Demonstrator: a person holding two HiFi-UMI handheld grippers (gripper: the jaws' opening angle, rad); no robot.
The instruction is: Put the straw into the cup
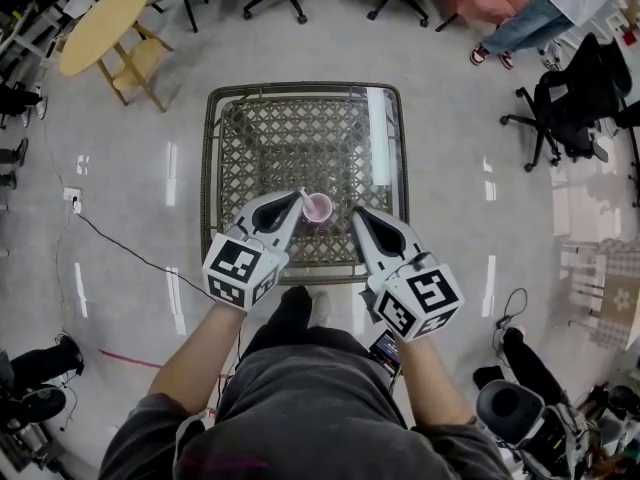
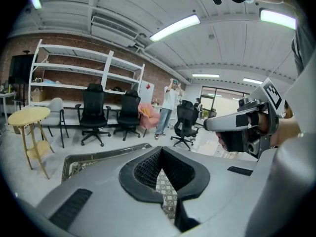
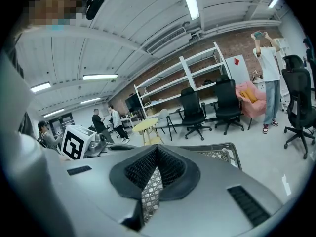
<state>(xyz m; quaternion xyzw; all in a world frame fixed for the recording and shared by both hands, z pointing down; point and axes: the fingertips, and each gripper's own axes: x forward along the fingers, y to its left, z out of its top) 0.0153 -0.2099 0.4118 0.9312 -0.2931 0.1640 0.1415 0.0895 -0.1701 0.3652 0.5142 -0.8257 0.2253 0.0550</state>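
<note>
Straw (image 1: 303, 197) leaned in the pink cup (image 1: 318, 209) on the glass tabletop (image 1: 380, 138). Left gripper (image 1: 292, 206) and right gripper (image 1: 358, 214) flanked the cup, jaws pressed together and empty. Likely hazard: the left gripper, just beside the straw, could snag it on withdrawal and topple the light cup.

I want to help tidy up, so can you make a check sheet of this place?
Surface: wicker table with a glass top.
Job's things: pink cup near the table's front edge; straw seems to stand in it, leaning left.
Clutter: nothing seen on the table.
Grippers: left gripper by the straw, right gripper right of the cup; both jaws together, nothing between.
Cables: black cable on the floor, left.
Surroundings: round wooden table, office chair, a person.
</note>
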